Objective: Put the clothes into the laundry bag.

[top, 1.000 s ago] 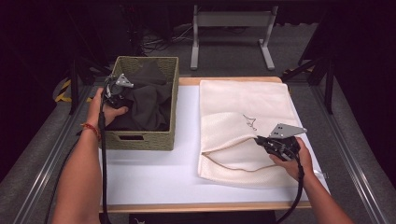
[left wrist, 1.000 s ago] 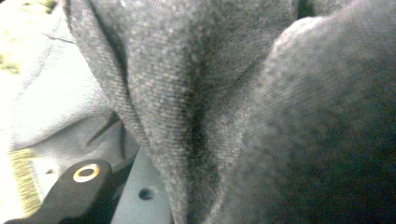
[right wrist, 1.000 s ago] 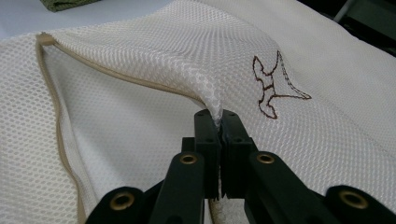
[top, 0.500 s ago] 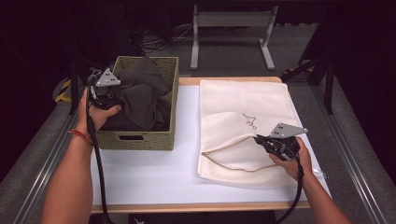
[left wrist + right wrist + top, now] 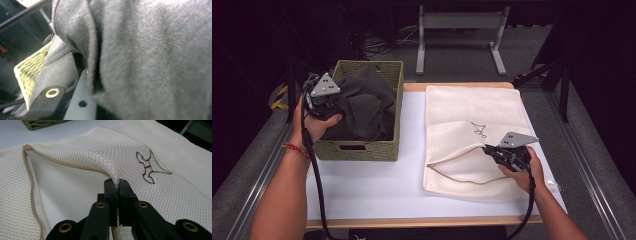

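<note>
Grey garment (image 5: pixel 362 102) hangs above the basket (image 5: pixel 362 149), pinched in the left claw (image 5: pixel 328 102); it could slip. Right claw (image 5: pixel 508 154) pins the mesh bag (image 5: pixel 472 107) mouth open on the counter (image 5: pixel 367 180).

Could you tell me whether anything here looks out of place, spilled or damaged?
Nothing stands out. The dark garment bulges above the basket rim because the left gripper is lifting it, and the mesh bag's upper layer is raised where the right gripper pinches it.
</note>
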### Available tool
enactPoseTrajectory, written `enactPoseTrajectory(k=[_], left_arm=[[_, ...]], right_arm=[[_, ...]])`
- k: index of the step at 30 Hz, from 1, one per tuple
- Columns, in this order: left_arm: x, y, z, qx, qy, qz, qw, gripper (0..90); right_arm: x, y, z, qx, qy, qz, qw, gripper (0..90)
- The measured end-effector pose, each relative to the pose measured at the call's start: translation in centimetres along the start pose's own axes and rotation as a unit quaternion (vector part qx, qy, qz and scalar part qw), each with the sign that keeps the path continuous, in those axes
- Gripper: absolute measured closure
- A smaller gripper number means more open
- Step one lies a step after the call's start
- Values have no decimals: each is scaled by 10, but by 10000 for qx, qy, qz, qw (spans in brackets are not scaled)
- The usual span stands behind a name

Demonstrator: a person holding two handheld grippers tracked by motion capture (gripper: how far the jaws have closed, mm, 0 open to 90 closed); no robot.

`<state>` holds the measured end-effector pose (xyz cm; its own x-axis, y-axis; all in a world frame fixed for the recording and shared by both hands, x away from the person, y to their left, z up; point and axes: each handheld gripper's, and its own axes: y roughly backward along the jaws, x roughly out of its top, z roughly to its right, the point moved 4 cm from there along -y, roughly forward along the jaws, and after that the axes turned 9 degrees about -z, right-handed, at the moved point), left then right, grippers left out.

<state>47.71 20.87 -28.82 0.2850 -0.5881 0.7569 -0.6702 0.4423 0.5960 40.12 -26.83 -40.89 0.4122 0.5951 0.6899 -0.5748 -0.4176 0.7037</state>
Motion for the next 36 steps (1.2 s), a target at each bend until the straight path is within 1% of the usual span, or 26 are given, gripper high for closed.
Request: enactPoseTrajectory(k=[2,3,4,5,7,8,10,11,13,14,15,16,18,20,21,23,24,25,26,28,29,31,32,33,34,36], left_arm=[[3,4,4,-113,-18,113,9999,801],[4,6,7,-115,0,178,9998,801],[4,8,11,-201,-53,210,9996,801],[5,10,14,-166,-81,254,9995,801],[7,14,24,-292,-212,331,9988,801],[8,17,28,-289,-212,411,9985,801],[10,23,37,-419,-314,513,9973,801],[10,25,40,-432,-282,587,9969,802],[10,31,51,-589,-404,675,9952,802],[11,33,56,-600,-382,729,9948,802],[11,35,62,-703,-463,753,9936,802],[11,35,62,-703,-463,753,9936,802],[12,38,77,-774,-593,812,9919,802],[11,41,93,-940,-749,888,9888,802],[11,43,100,-951,-781,943,9879,802],[9,46,117,-1206,-866,1045,9834,802],[9,46,117,-1206,-866,1045,9834,802],[7,48,129,-1182,-928,1081,9827,802],[5,50,137,-1304,-1015,1056,9806,802],[1,55,150,-1358,-1078,1193,9776,802],[0,57,155,-1497,-1060,1223,9754,802],[-2,58,168,-1602,-1159,1268,9720,802],[-2,58,173,-1755,-1173,1245,9695,802],[-3,58,181,-1886,-1246,1256,9660,802],[-3,57,190,-1910,-1332,1233,9647,802],[-4,57,209,-2074,-1526,1202,9588,802]], right_arm=[[0,0,0,-4,6,4,10000,874],[0,1,0,1,1,13,10000,873],[0,1,1,9,-2,17,10000,873],[0,1,1,10,-9,18,10000,873],[0,1,1,12,-3,18,10000,873],[0,1,0,15,0,23,10000,872],[0,1,1,19,10,15,10000,873],[0,1,1,21,5,22,10000,873],[0,2,1,28,4,23,10000,872],[0,2,1,24,14,30,10000,872],[0,2,1,27,10,32,10000,873],[0,2,1,27,10,32,10000,873],[0,2,1,26,21,33,10000,873],[0,2,0,31,25,34,10000,873],[0,2,0,34,48,15,10000,874],[0,2,0,42,32,33,10000,875],[0,2,0,42,32,33,10000,875],[-1,2,0,35,46,31,10000,876],[0,3,1,34,49,46,10000,878],[-1,3,1,47,59,37,10000,878],[-1,3,1,52,66,27,10000,879],[-1,2,1,52,60,24,10000,879],[0,2,1,55,61,29,10000,879],[0,2,1,60,56,25,10000,879],[0,1,1,47,75,6,10000,879],[0,1,1,56,86,14,9999,879]])
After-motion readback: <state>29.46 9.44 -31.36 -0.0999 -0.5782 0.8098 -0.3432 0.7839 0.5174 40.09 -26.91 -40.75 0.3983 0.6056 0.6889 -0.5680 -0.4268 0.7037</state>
